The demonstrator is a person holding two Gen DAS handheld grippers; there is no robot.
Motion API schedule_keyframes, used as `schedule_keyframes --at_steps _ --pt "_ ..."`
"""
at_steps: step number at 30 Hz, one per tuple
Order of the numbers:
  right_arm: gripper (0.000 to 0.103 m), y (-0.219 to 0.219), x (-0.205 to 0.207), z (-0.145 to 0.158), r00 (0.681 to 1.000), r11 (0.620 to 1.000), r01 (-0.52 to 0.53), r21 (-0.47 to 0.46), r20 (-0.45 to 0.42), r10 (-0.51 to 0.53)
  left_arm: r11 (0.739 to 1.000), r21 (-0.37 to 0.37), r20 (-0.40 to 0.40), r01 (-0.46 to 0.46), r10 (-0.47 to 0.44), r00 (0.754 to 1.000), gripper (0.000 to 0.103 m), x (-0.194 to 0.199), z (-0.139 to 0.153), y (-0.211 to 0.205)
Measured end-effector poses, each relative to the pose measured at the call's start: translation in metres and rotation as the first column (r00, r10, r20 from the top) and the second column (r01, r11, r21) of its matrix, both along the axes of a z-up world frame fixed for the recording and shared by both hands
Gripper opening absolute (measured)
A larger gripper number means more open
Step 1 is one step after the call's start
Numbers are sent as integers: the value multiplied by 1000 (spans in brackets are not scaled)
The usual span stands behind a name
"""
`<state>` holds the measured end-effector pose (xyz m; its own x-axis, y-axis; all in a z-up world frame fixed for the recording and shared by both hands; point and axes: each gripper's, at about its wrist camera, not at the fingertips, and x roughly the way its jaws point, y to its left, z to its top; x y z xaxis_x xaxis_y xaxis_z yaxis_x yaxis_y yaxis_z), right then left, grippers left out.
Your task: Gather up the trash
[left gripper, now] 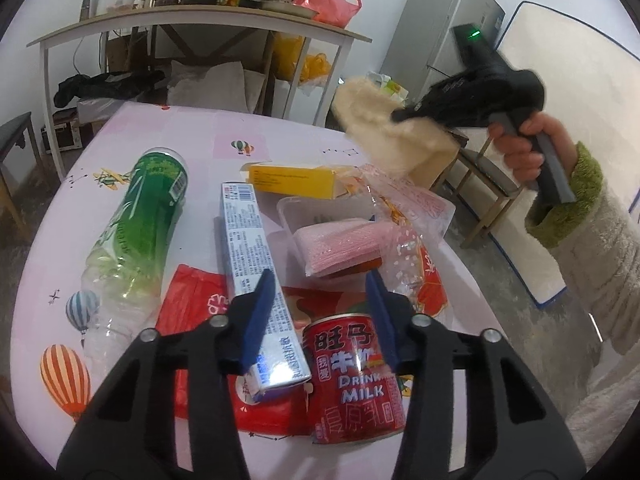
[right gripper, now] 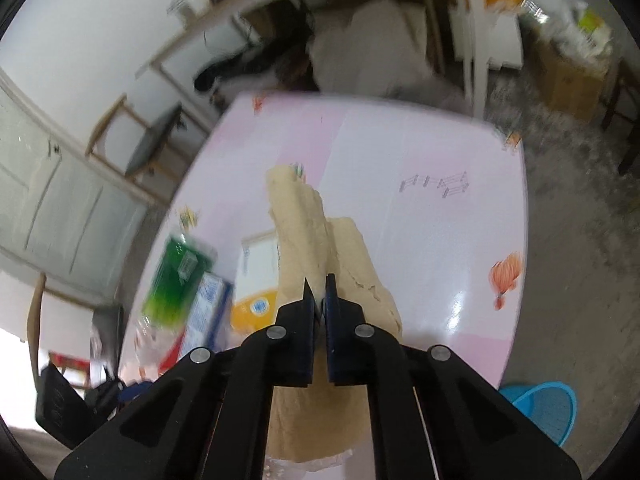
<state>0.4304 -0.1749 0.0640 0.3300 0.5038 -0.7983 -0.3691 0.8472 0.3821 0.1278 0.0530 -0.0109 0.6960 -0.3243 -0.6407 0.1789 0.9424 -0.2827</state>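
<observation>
My left gripper (left gripper: 320, 320) hangs over the pink table (left gripper: 180, 132), jaws partly apart. Between its blue pads I see the top of a red milk can (left gripper: 352, 380) and the end of a blue-white toothpaste box (left gripper: 248, 248); neither pad visibly presses on them. Also on the table are a green plastic bottle (left gripper: 148, 216), a yellow carton (left gripper: 292, 180), a clear tray of pink foam (left gripper: 336, 240) and a red bag (left gripper: 188, 300). My right gripper (right gripper: 320, 296) is shut on a crumpled beige paper (right gripper: 304, 240), lifted above the table. The left wrist view also shows the right gripper (left gripper: 400, 114) and the beige paper (left gripper: 372, 128).
A blue mesh basket (right gripper: 548, 404) stands on the floor by the table's near right corner. A person's hand (left gripper: 520, 152) in a green-cuffed sleeve holds the right gripper. Behind are a shelf table (left gripper: 200, 20) with jars, a fridge (left gripper: 440, 28) and a stool (right gripper: 152, 148).
</observation>
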Motion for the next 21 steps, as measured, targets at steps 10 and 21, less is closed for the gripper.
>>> schedule_keyframes --at_steps 10,21 --pt "5 -47 -88 85 985 967 52 249 147 -91 998 -14 73 -56 56 996 19 -41 15 10" --pt "5 -103 -231 -87 912 791 347 504 -377 -160 1000 16 88 15 -16 996 13 -92 19 -2"
